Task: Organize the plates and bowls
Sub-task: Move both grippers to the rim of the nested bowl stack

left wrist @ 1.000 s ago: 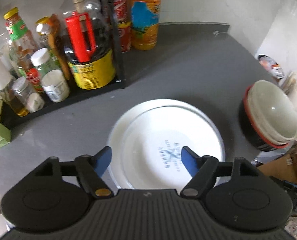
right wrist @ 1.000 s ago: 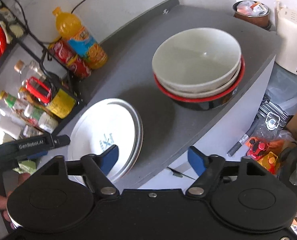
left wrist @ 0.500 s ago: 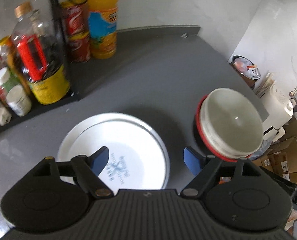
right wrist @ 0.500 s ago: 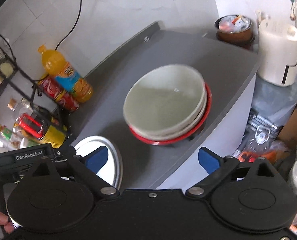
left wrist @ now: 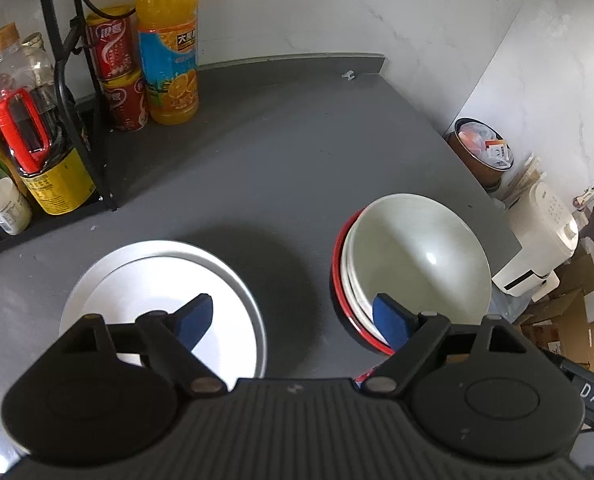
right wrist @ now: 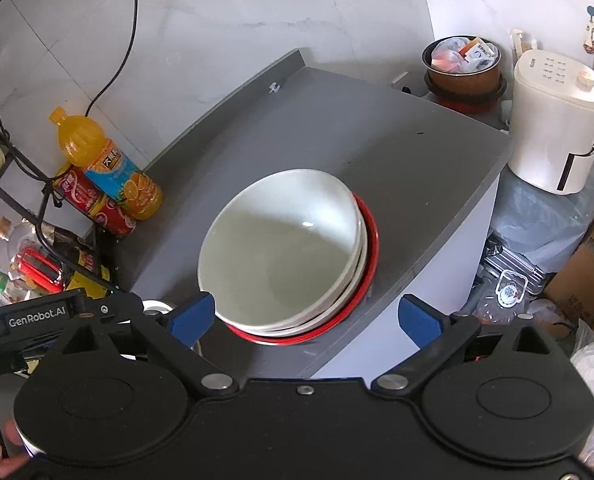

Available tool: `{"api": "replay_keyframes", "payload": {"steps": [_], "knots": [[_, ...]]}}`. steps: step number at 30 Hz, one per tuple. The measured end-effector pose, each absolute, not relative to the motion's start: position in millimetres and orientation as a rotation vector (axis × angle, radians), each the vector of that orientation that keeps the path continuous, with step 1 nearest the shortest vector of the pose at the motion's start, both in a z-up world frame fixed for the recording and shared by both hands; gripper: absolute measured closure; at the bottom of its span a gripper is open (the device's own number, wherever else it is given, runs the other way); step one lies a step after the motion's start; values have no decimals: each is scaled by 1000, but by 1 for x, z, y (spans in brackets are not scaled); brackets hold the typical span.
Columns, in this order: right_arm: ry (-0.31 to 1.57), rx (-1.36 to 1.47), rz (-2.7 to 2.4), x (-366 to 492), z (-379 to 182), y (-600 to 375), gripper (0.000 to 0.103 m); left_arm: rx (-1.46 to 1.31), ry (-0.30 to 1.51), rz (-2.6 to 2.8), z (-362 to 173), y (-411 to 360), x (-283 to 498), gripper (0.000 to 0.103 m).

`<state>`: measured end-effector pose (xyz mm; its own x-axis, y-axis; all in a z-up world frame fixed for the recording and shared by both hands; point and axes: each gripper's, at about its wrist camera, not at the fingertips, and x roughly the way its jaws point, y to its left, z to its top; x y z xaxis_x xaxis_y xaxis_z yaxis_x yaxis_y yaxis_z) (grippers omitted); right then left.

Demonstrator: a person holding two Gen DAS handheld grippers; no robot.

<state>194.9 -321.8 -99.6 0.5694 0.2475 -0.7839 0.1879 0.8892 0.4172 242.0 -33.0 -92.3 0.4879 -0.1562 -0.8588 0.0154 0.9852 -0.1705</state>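
We are holding both grippers above the grey counter [left wrist: 281, 168], and neither is carrying anything. The left gripper [left wrist: 293, 316] is hanging with its jaws spread wide, one blue pad over the plates [left wrist: 157, 276] and the other over the near rim of the bowls [left wrist: 417, 256], touching neither as far as we can tell. The right gripper [right wrist: 307, 316] is also gaping wide and empty, its jaws framing the bowls [right wrist: 285, 248] from the front edge of the counter.

The sorting is looking close to done, in our judgement. The plates are lying in one flat white stack near the front edge of the counter, toward its left side, below the rack of bottles [left wrist: 29, 152]. The bowls are sitting nested near the right edge: two or more pale bowls inside a dark bowl with a red rim, the top one tilted slightly off centre. The two stacks are standing apart, with bare counter between them.

We are seeing no loose plate or bowl elsewhere on the counter. What may be left is straightening the nested bowls, or moving a stack to its final place; the pictures are not showing where that would be.
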Motion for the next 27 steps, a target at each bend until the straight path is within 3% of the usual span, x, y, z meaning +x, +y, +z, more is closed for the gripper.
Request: {"api": "replay_keyframes", "payload": {"steps": [11, 27], "knots": [[1070, 545, 91, 216, -121, -346, 4, -218, 1102, -35, -103, -44, 245, 17], [1151, 396, 229, 267, -139, -355, 5, -305, 1141, 96, -128, -80, 256, 20]]}}
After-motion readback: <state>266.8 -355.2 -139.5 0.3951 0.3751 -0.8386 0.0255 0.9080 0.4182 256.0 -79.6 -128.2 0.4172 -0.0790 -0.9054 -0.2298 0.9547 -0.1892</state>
